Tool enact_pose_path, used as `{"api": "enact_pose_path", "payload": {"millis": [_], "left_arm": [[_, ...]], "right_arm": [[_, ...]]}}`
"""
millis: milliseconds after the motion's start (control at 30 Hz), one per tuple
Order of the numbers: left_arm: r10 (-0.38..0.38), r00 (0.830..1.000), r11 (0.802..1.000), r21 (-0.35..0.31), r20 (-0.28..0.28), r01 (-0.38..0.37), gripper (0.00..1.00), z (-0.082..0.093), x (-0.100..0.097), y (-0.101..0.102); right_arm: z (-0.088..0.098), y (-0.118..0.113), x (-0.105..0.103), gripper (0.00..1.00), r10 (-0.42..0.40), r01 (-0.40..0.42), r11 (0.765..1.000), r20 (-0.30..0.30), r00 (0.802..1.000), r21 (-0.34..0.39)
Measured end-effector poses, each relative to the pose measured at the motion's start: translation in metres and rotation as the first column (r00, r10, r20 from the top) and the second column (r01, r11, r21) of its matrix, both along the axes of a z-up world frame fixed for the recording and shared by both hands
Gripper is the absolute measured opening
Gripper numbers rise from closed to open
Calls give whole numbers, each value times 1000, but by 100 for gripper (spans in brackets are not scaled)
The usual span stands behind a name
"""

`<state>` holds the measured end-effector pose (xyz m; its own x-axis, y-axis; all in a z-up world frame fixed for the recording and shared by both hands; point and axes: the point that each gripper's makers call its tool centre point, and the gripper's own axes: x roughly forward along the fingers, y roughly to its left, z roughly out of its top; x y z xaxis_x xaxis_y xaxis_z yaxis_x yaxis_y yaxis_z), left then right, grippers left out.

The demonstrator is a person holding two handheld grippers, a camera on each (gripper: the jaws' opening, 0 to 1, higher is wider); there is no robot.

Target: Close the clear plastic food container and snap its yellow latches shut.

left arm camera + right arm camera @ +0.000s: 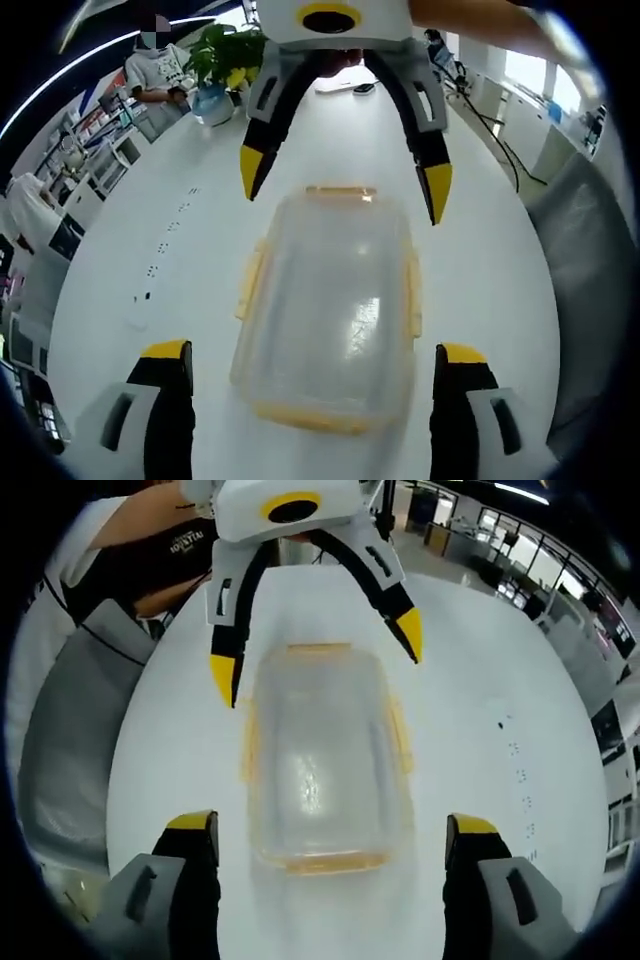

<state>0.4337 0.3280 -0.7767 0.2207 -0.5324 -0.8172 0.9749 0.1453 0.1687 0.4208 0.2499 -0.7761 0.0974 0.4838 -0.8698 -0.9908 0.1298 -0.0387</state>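
A clear plastic food container (335,310) lies flat on the white table (150,250) with its lid on top. Yellow latches (250,285) line all its sides, and the side ones flare outward a little. My left gripper (312,352) stands open at the container's near end, a jaw on each side of it. From the far end my right gripper (343,180) faces it, also open, its yellow tips just above the far latch. In the right gripper view the container (320,760) lies between the open right gripper (331,823) and the open left gripper (316,655).
A potted plant with yellow flowers (225,60) and a small dark object (363,88) sit at the table's far end, near a person (160,70). Grey chairs (590,250) (70,730) stand along the table's edge. A person's arm (150,550) is behind the left gripper.
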Motion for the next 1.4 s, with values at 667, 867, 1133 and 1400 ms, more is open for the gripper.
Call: {"api": "enact_pose_path", "payload": {"millis": [667,867,1133,1400], "left_arm": [[144,988,976,-174,51,-133,96,51,-22,30],[181,981,961,-226,68,-161,96,67,-41,35],[245,963,940,-273,113,-207,94,83,-61,53],[309,944,913,-312,115,-262,91,88,-84,69]], "right_arm": [[50,15,-22,88,-55,48,996,91,994,77],[57,12,-40,87,-86,75,992,113,990,102],[73,0,-56,85,-135,119,986,148,980,115],[86,-3,-79,83,-172,146,978,172,970,150]]}}
